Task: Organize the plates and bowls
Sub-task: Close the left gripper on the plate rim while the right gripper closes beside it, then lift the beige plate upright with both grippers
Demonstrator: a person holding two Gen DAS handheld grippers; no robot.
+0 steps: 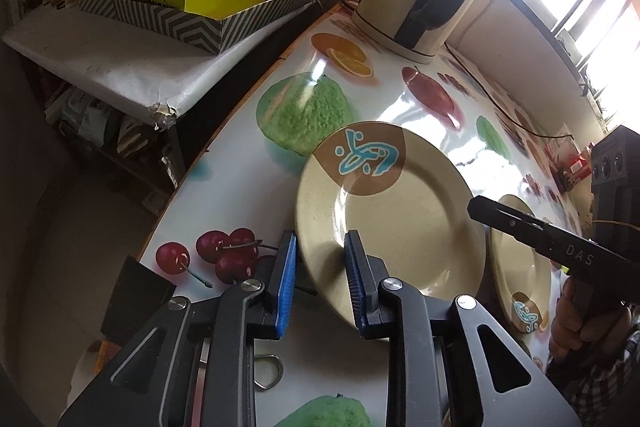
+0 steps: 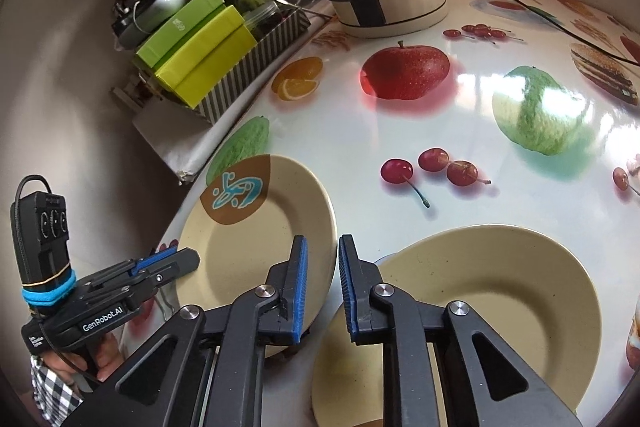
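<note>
My left gripper is clamped on the plate at frame centre; my right gripper pinches the second plate, lower right. Next I'd lift and stack them.

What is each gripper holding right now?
Left gripper: fingers look closed on the near rim of the beige round plate with a brown patch.
Right gripper: shut on the same plate's opposite rim.
</note>
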